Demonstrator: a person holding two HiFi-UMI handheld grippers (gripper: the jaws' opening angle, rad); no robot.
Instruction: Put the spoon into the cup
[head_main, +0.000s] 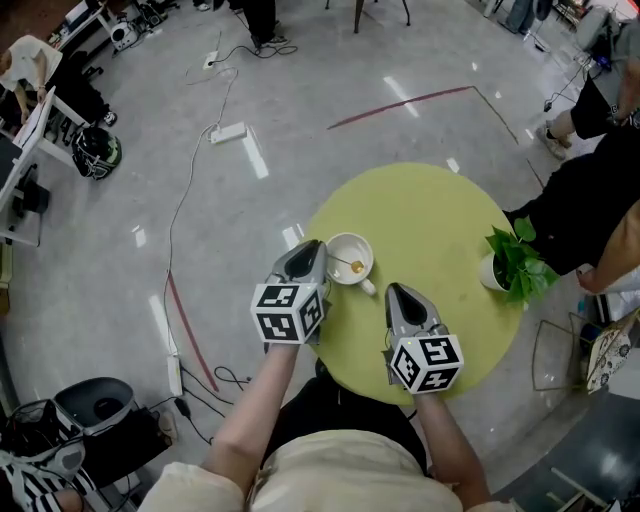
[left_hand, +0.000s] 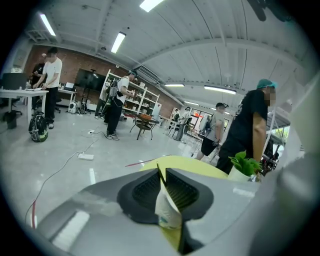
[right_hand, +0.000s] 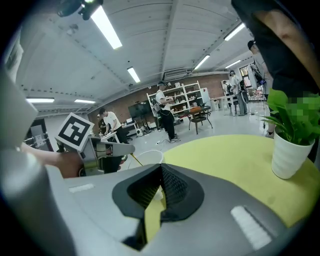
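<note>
A white cup (head_main: 349, 258) stands on the round yellow-green table (head_main: 430, 210), near its left front edge. A gold spoon (head_main: 353, 265) rests inside it, its handle leaning over the rim. My left gripper (head_main: 318, 250) is at the cup's left side, shut on the cup's wall (left_hand: 167, 210). My right gripper (head_main: 392, 290) hovers just right of the cup's handle, jaws shut with nothing held. The right gripper view shows the cup (right_hand: 147, 158), the spoon handle (right_hand: 134, 159) sticking out, and the left gripper (right_hand: 107, 146) at the rim.
A potted green plant (head_main: 510, 262) in a white pot stands at the table's right edge. A person in black stands beyond it (head_main: 590, 190). Cables and a power strip (head_main: 228, 132) lie on the grey floor to the left.
</note>
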